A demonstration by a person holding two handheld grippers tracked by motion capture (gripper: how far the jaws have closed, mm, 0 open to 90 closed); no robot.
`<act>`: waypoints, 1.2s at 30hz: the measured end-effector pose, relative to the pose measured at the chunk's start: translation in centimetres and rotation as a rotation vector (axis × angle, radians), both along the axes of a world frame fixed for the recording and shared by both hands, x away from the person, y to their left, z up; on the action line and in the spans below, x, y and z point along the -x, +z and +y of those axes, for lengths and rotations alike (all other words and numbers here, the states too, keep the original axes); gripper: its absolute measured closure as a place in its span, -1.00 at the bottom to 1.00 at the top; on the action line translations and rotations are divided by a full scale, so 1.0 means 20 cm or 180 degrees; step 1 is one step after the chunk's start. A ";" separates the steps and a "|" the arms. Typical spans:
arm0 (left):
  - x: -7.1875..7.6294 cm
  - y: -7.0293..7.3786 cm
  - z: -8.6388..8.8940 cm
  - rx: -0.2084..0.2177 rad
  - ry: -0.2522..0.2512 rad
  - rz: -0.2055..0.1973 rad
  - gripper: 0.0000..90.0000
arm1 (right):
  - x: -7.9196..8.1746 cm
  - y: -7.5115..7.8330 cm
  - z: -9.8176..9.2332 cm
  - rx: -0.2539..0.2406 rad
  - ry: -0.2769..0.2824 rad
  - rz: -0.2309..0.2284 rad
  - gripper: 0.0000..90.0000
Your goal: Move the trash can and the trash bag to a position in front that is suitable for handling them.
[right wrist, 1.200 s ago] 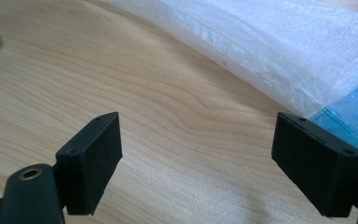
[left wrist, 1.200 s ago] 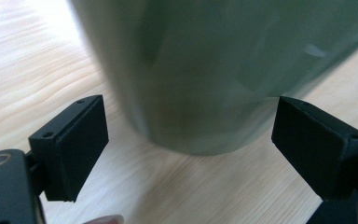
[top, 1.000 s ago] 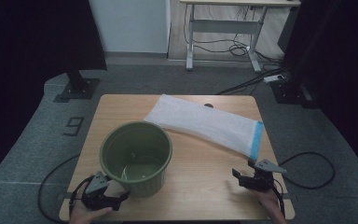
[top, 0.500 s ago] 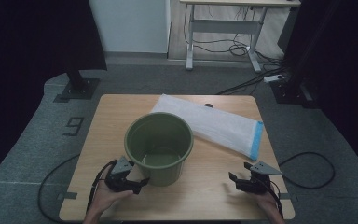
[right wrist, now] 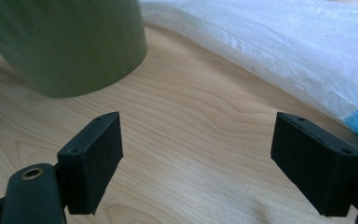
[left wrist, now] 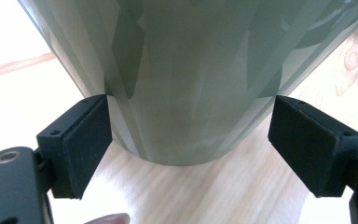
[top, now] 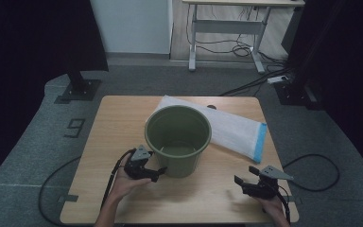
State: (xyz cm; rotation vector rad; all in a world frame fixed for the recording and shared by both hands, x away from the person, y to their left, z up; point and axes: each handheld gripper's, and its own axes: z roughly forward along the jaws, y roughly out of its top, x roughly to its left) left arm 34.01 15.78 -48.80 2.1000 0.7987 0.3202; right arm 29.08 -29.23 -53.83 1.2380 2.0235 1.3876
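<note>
An olive-green plastic bucket (top: pixel 179 163) stands upright and empty in the middle of the wooden table (top: pixel 118 123). My left gripper (top: pixel 158 171) sits low at the bucket's near-left side. It is open wide, and the bucket's base (left wrist: pixel 186 93) fills the gap between its jaws, reaching both pads (left wrist: pixel 86 140). Near the table's front right corner my right gripper (top: pixel 240 185) is open with nothing between its jaws (right wrist: pixel 198 154), pointing toward the bucket (right wrist: pixel 70 42). A flat white bag with a blue end (top: pixel 234 130) lies behind the bucket, partly hidden by it.
The white bag (right wrist: pixel 284 56) runs from the table's back middle to its right side, blue end toward the right edge. Cables trail off the front corners. Beyond the table are a black stand base (top: pixel 78 90) and a desk frame (top: pixel 227 33).
The bucket has moved right and away from the front left area to the table's middle, with my left gripper following at its base. My right gripper has stayed near the front right corner.
</note>
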 end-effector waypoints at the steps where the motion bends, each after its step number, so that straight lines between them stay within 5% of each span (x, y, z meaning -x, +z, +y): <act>1: -0.01 0.00 -0.01 0.0000 0.0000 -0.0004 -0.71 | 0.00 0.00 0.00 0.0000 0.0000 0.0000 -0.65; 7: -0.01 0.04 -0.03 0.0076 0.0082 -0.0035 -0.69 | 0.00 -0.01 -0.01 0.0087 -0.0021 0.0007 -0.65; 15: 0.11 0.08 0.11 0.0126 0.0230 -0.0066 -0.69 | 0.01 -0.01 0.00 0.0160 -0.0031 0.0005 -0.65; 25: 0.24 0.00 0.31 0.0094 0.0394 -0.0032 -0.70 | 0.01 -0.02 0.02 0.0248 0.0049 0.0037 -0.65; 36: 0.25 -0.06 0.35 -0.0037 0.0496 -0.0023 -0.70 | 0.00 -0.04 0.04 0.0331 0.0157 0.0112 -0.65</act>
